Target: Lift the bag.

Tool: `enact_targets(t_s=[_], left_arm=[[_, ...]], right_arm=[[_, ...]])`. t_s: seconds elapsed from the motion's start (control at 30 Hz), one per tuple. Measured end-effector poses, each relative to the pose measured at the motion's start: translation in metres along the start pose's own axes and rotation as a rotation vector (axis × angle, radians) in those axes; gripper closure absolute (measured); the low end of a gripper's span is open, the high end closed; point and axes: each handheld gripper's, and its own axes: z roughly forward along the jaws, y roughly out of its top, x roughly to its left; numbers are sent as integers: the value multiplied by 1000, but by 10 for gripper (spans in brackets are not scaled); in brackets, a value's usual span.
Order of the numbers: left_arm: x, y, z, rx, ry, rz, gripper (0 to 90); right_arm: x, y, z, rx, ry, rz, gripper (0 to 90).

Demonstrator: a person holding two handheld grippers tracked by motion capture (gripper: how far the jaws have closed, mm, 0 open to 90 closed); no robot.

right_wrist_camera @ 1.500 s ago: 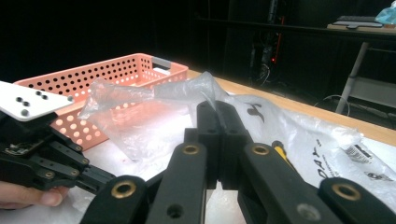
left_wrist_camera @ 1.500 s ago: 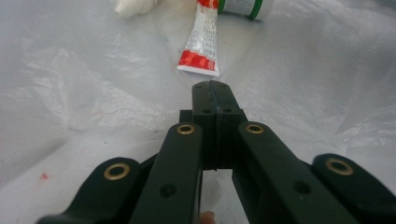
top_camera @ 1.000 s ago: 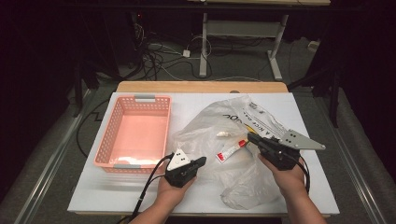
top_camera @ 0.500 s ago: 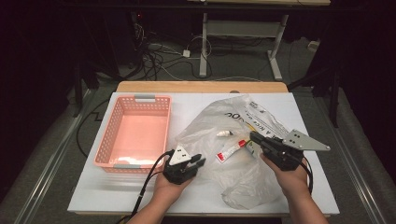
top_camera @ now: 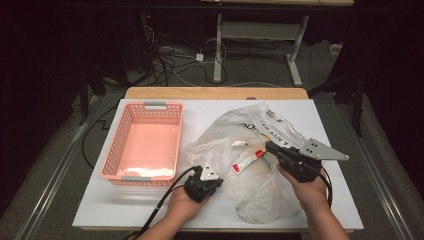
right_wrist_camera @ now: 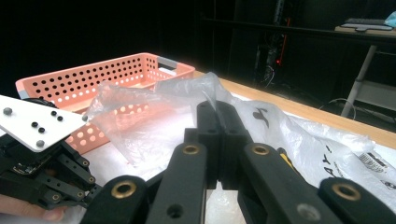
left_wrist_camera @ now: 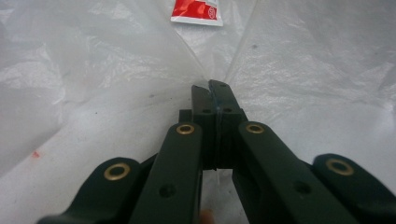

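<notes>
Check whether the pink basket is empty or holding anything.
Empty: the pink basket shows a bare floor in the high view, while the tubes remain inside the plastic bag.

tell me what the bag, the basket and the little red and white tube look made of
Bag: thin clear plastic film, glossy, crinkled, see-through. Basket: rigid pink plastic, matte, with moulded rows of holes in its walls. Tube: probably soft plastic or laminate, smooth with a printed red end; too small to be sure.
</notes>
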Motion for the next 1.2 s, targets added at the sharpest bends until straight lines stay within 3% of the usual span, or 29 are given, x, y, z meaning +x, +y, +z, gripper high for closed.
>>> enact_targets(t_s=[0.07,0.23,0.33,0.5,0.73,1.03,1.2], left_arm=[[0,-2,-3,-27,-4,4,886],[0,-7,-17,-198,26,-5,886],[3,-1,-23,-281,50,-49,885],[5,5,-33,-346,88,-57,885],[7,21,-51,-433,151,-17,885],[16,50,-72,-633,206,-10,884],[15,67,-77,-701,237,51,884]], right_arm=[[0,0,-1,-1,-1,-2,900],[1,0,-3,-16,-7,-14,900],[3,0,-4,-19,-8,-11,900],[2,1,-7,-40,-23,-18,900],[3,5,-10,-86,-62,-13,900],[4,13,-3,-137,-91,-12,900],[7,21,1,-165,-99,-26,900]])
